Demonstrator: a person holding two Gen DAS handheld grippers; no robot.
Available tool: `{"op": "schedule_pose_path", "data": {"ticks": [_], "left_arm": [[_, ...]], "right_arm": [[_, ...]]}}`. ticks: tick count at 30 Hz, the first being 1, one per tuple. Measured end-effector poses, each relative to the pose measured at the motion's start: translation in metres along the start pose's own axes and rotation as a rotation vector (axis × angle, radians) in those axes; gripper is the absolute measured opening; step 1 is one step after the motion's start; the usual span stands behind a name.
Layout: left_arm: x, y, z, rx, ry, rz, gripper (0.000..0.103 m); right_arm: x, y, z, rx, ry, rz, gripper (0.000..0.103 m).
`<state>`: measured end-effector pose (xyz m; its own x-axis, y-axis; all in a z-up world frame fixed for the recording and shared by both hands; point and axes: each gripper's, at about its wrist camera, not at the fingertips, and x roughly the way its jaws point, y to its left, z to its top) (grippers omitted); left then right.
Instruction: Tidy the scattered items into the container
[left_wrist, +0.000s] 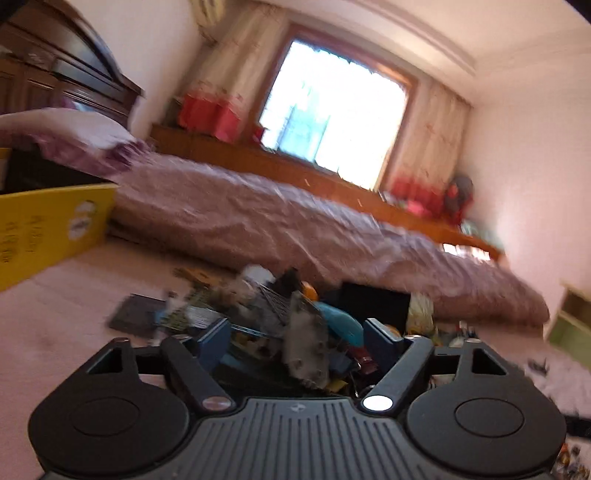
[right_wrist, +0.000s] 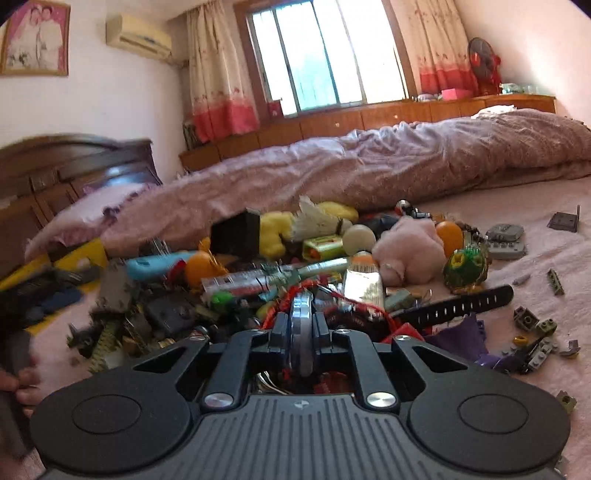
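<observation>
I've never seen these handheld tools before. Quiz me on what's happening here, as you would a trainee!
1. True or false: the right tool is clamped on a thin bluish piece.
2. Where does the pink plush toy lie? A: at the edge of the toy pile. B: on the window ledge. C: on the pillow.
3. Fill in: the left tool hangs over the pile with its fingers ____ (open or shut).

Key: 1 true; 2 A; 3 open.
</observation>
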<state>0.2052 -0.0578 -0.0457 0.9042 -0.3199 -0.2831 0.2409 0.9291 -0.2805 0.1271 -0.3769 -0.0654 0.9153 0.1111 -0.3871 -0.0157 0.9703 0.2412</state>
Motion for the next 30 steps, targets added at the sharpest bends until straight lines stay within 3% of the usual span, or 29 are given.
{"op": "schedule_pose_path", "data": {"ticks": [4,6,8,10,15,18,21,25,30], "left_arm": [[0.016,-0.017,-0.002,0.095,0.038,0.056,0.037],[0.014,-0.021,-0.003,0.122,0.03,0.072,0.014],[0.011,-0.024,-0.003,0.137,0.019,0.067,0.007],[0.005,-0.027,-0.004,0.147,-0.005,0.054,0.006],[-0.029,-0.041,-0.007,0.171,-0.103,0.034,0.006],[-0.061,-0.055,-0.014,0.275,-0.234,0.017,0.006],[-0.089,-0.066,-0.018,0.366,-0.308,0.005,0.006],[-0.117,-0.069,-0.017,0.336,-0.313,-0.015,0.006],[-0.169,-0.069,-0.018,0.348,-0.316,0.037,0.006]], "right_arm": [[-0.019,0.004,0.011,-0.035,-0.108,0.012,0.014],[-0.029,0.007,0.018,-0.066,-0.165,0.01,0.014],[-0.042,0.01,0.023,-0.12,-0.237,-0.012,0.014],[-0.052,0.007,0.026,-0.128,-0.275,-0.02,0.014],[-0.055,-0.015,0.03,0.002,-0.253,-0.008,0.014],[-0.055,-0.03,0.032,0.11,-0.239,0.042,0.014],[-0.055,-0.042,0.029,0.199,-0.224,0.077,0.014],[-0.063,-0.053,0.024,0.293,-0.228,0.155,0.014],[-0.075,-0.037,0.019,0.239,-0.188,0.158,0.014]]}}
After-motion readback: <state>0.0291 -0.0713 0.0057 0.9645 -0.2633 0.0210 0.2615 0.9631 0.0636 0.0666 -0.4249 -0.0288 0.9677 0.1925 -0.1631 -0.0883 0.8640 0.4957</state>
